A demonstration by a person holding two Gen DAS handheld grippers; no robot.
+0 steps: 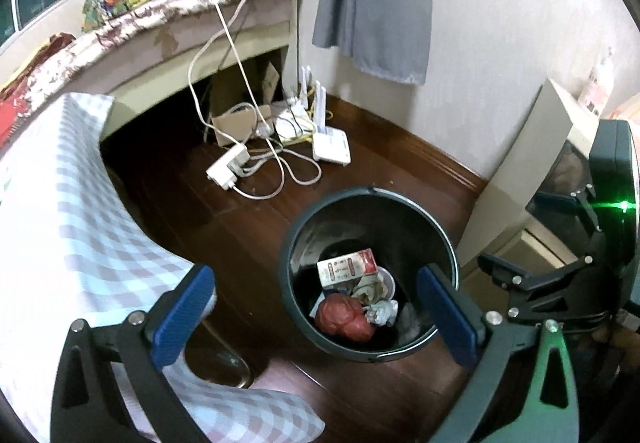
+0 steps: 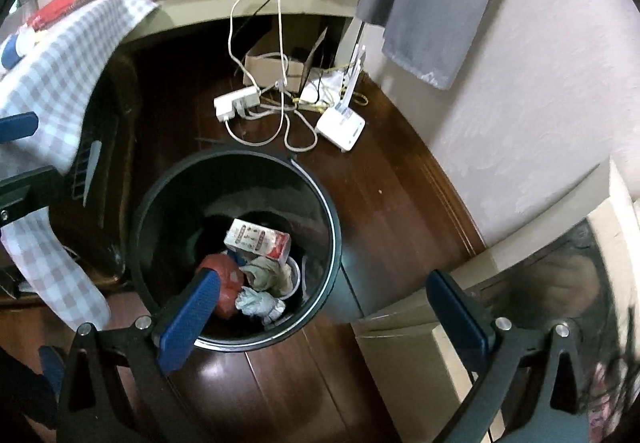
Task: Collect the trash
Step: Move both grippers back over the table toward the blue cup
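Below, a round black bin (image 2: 236,251) holds crumpled paper (image 2: 260,303); both grippers' ribbed blue fingers (image 1: 184,311) stand apart, empty.

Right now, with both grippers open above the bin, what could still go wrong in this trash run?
1. White cables and a power strip sprawl on the floor behind the black bin; a gripper could snag them.
2. The checked cloth hangs close to the left gripper and could catch.
3. The right gripper hangs at the rim and might knock the bin.
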